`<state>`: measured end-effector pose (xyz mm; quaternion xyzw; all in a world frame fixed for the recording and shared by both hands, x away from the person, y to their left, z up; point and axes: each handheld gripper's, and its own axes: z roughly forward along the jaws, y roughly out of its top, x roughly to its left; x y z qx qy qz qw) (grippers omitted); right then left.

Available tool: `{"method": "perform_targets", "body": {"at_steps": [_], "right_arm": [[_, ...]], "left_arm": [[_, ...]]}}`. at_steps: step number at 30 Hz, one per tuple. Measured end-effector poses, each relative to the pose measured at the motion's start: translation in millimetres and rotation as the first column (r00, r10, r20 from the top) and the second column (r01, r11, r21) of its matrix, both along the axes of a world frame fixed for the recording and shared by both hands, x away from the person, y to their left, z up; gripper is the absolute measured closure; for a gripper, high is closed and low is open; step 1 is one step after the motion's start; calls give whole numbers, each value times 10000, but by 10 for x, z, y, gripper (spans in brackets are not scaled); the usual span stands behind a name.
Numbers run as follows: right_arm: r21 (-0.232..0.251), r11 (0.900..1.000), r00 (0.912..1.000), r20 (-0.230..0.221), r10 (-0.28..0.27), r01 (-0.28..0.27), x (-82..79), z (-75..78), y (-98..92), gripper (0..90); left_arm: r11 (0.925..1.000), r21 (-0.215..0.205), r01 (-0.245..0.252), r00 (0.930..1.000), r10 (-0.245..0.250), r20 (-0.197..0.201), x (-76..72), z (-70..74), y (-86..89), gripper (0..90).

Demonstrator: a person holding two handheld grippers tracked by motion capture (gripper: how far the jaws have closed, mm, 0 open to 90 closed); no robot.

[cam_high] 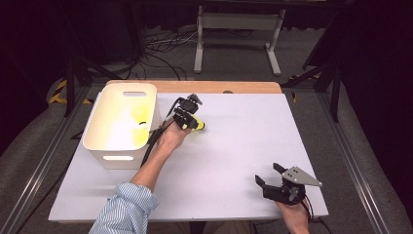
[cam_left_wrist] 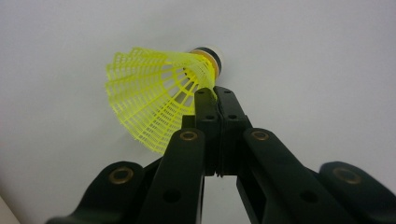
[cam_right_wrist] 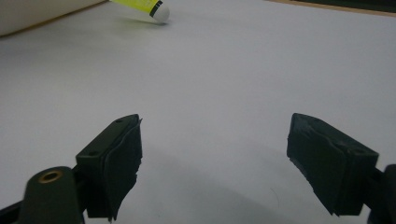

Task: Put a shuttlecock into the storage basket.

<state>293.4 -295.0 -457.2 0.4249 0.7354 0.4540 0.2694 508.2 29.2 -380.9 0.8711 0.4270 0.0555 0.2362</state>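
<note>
Left tongs [cam_left_wrist: 215, 91] are clamped tight on the yellow shuttlecock [cam_left_wrist: 154, 93], the jaws pinching the edge of the plastic mesh skirt close under the cork, pad against pad with the thin mesh between them. From the high view the left tongs [cam_high: 187, 119] sit out over the white tabletop [cam_high: 234, 146], just right of the white bin [cam_high: 122, 122], with the shuttlecock [cam_high: 197, 126] poking out toward the middle of the tabletop, cork end leading. Whether the cork is brushing the surface or hanging just above it is hard to call from here; the right gripper view has a soft shadow beneath the shuttlecock [cam_right_wrist: 147, 7], so it looks slightly lifted. The bin stands near the left edge of the tabletop, handle slots on its near and far walls, and its inside glows yellowish. Over at the near right corner, the right tongs [cam_high: 269, 174] rest low in the person's hand, jaws spread wide apart and gripping nothing, bare tabletop [cam_right_wrist: 224, 70] between them. A striped sleeve [cam_high: 124, 209] comes in at the bottom on the left arm.
</note>
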Motion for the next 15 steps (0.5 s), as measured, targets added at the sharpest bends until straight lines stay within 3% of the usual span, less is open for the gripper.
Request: {"method": "perform_targets", "body": {"at_steps": [15], "right_arm": [[-11, 10000, 10000, 35, 6, -5, -1, 0, -1, 185]], "left_arm": [[9996, 96, 281, 9996, -282, 88, -153, 137, -10, 897]]}}
